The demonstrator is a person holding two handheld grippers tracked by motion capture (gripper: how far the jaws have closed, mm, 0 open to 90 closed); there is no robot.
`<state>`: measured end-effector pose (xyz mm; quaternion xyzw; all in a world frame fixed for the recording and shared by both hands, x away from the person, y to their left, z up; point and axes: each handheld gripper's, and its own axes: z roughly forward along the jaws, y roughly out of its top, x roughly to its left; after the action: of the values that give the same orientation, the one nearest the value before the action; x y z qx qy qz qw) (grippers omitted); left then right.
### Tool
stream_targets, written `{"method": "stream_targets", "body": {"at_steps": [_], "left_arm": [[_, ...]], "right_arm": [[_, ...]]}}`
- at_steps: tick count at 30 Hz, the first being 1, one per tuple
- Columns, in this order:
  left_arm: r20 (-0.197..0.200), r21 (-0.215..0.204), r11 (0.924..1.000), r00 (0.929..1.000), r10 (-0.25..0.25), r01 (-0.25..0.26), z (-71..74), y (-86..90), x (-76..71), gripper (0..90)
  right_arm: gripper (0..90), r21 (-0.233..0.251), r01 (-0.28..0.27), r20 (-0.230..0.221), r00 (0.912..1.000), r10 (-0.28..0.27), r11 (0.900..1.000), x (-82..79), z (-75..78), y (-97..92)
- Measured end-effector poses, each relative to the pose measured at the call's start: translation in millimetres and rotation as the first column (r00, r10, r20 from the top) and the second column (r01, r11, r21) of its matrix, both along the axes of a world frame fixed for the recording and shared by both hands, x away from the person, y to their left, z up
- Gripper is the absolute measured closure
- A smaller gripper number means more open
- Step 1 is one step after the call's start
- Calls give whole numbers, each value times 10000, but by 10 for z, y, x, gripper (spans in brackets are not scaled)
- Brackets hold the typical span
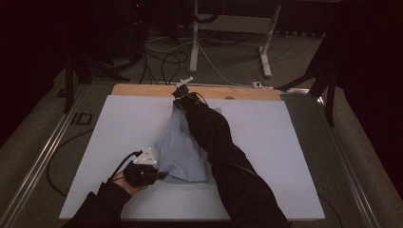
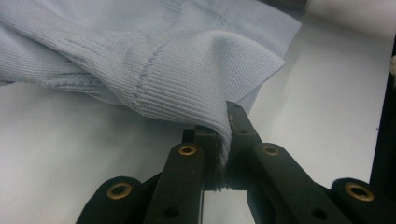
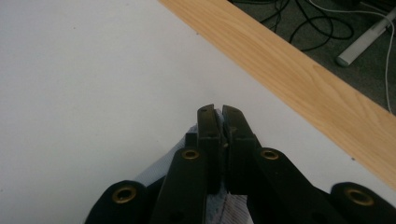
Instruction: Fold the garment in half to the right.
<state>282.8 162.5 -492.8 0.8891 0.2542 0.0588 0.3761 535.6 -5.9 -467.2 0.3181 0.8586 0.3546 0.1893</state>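
Two ends of a pale blue knitted garment (image 1: pixel 183 152) are held on the white counter (image 1: pixel 119 123): the ribbed hem is clamped by the left hand-held gripper (image 2: pixel 224 140), the far end by the right hand-held gripper (image 3: pixel 219 128), apparently so it can be stretched flat.

The high view is dim and underexposed: only the white tabletop (image 1: pixel 266 142) catches light, while the floor and the room around it sink into near black with little detail. Both gripper views are brighter and evenly lit, with soft shadows under the pale blue knit cloth (image 2: pixel 154 60). The black jaws nearest each lens are slightly soft.
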Motion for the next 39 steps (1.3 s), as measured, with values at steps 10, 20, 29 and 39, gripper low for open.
{"method": "stream_targets", "body": {"at_steps": [10, 20, 29, 39], "left_arm": [[160, 57, 9995, 9994, -303, 302, 89, -115, 13, 875], [343, 201, 9977, 9973, -653, 646, 192, -246, 25, 875], [427, 196, 9955, 9947, -938, 930, 262, -363, 43, 875], [548, 294, 9909, 9896, -1328, 1314, 351, -534, 62, 875]], "right_arm": [[876, 241, 7, 13, 10000, -7, 9997, -24, 103, -118], [876, 548, 96, 141, 9998, -104, 9984, -67, 198, -274], [876, 734, 260, 253, 9993, -279, 9970, -115, 288, -474], [875, 983, 441, 444, 9978, -486, 9942, -152, 372, -693]]}}
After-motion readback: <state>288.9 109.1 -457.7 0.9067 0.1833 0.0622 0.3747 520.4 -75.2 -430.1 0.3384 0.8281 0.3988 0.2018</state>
